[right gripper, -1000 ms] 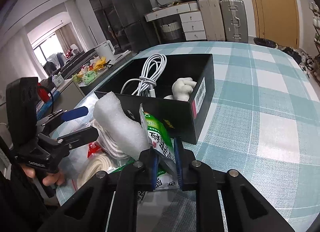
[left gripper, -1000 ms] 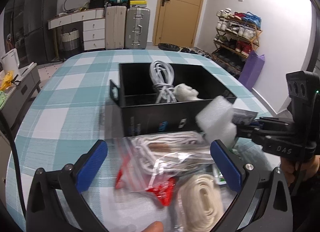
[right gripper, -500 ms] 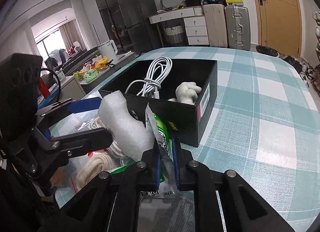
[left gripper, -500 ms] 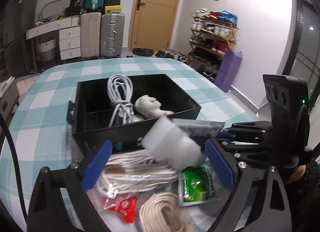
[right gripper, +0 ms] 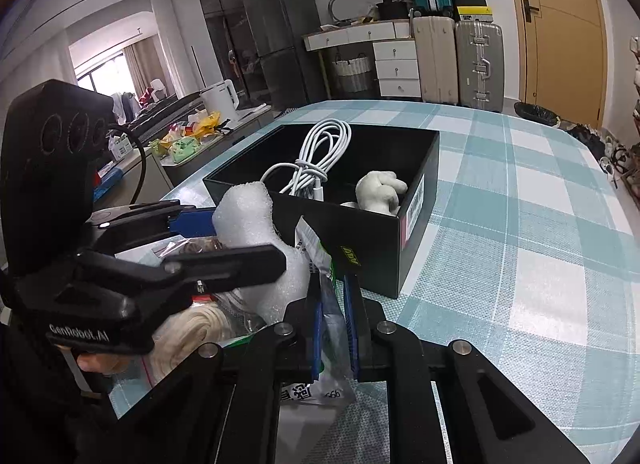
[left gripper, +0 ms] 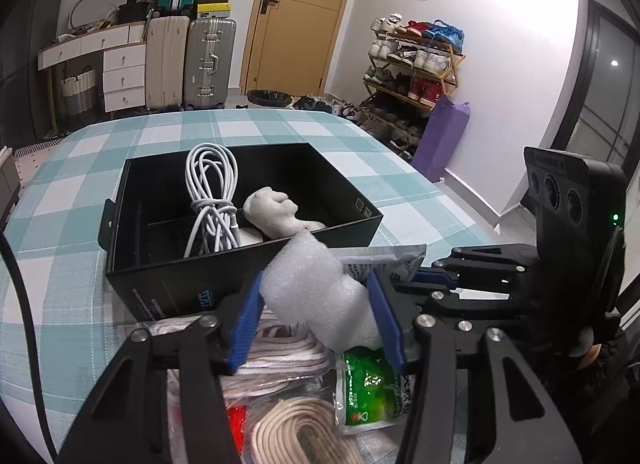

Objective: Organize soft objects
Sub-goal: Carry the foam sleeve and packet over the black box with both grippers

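Note:
A black box (left gripper: 208, 276) (right gripper: 384, 248) on the checked table holds a white cable (left gripper: 212, 199) (right gripper: 320, 155) and a small white plush (left gripper: 276, 207) (right gripper: 380, 189). My left gripper (left gripper: 316, 320) is shut on a white foam piece (left gripper: 320, 288) (right gripper: 256, 232) just in front of the box's near wall. My right gripper (right gripper: 334, 312) is shut on a green-and-white packet (right gripper: 320, 264) (left gripper: 372, 388), right beside the foam.
Below the grippers lie a clear bag of white rope (left gripper: 280, 352), a beige rope coil (left gripper: 304, 436) (right gripper: 188, 336) and a red item (left gripper: 236, 424). The checked table (right gripper: 540, 223) extends beyond the box. Suitcases (left gripper: 192, 59) and a shoe rack (left gripper: 412, 63) stand behind.
My left gripper's jaws have closed from wide open onto the foam piece. The right gripper has kept its hold on the packet with the foam leaning against it.

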Demonstrator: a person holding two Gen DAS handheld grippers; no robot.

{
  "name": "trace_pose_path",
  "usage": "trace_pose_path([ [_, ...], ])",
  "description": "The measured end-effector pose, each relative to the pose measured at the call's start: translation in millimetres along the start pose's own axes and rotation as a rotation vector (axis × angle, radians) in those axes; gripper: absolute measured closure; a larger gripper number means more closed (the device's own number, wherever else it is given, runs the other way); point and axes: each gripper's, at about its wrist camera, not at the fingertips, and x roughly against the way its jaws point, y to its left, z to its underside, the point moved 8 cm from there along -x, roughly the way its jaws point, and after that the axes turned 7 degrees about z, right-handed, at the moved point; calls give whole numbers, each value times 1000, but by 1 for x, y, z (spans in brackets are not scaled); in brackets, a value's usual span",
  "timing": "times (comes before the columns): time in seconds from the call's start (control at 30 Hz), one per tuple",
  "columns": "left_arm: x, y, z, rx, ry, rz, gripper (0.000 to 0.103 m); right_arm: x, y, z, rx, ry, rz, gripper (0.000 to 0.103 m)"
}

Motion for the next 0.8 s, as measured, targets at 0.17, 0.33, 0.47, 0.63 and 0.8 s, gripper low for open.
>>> trace_pose_path([
  [0.17, 10, 0, -1, 8, -30, 0, 68, 2, -1, -1, 3, -13, 2, 94],
  [0.33, 19, 9, -3, 33, -48, -12, 69, 8, -2, -5, 5, -38, 13, 94],
  [0.47, 25, 12, -5, 43, -66, -16, 69, 12, -5, -8, -3, -52, 17, 94],
  [0.63, 34, 15, -11, 47, -91, -25, 69, 20, -6, -13, -7, -81, 14, 94],
  [0.8, 44, 18, -18, 52, -116, -31, 69, 27, -5, -17, -6, -106, 6, 95],
])
